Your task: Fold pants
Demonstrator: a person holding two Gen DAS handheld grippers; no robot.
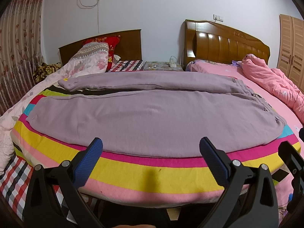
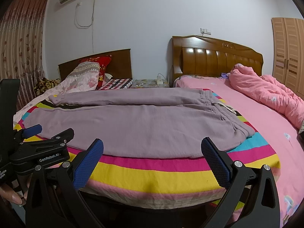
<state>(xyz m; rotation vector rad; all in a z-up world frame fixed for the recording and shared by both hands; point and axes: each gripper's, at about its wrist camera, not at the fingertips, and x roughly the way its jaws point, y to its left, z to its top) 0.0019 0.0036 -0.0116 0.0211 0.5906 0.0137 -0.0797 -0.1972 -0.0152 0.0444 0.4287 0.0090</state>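
The mauve fleece pants (image 1: 152, 114) lie spread flat across a rainbow-striped blanket (image 1: 133, 172) on the near bed, legs running toward the left and the gathered elastic waistband (image 2: 224, 112) toward the right. The two legs lie side by side, slightly parted at the cuffs, with the nearer leg's long edge close to the blanket's front border. That layout looks deliberate: smoothed and unfolded, the cloth gives both tools a clean edge to pick up, so the folding itself appears not yet begun.

The left gripper (image 1: 151, 148) hovers just short of the near hem, its blue ribbed pads (image 1: 93, 161) spread wide and empty, touching nothing. The right gripper (image 2: 152, 150) sits in a matching pose in front of the waist end, jaws equally wide and holding no fabric. In the right wrist view the left tool also shows from the side at the lower left, gripped by a person's hand (image 2: 11, 193) (only fingertips are visible).

Beyond the pants, a pink bedsheet (image 2: 256, 114) covers the adjoining bed, with a crumpled pink quilt (image 2: 266, 91) heaped below a glossy wooden headboard (image 2: 216, 57).
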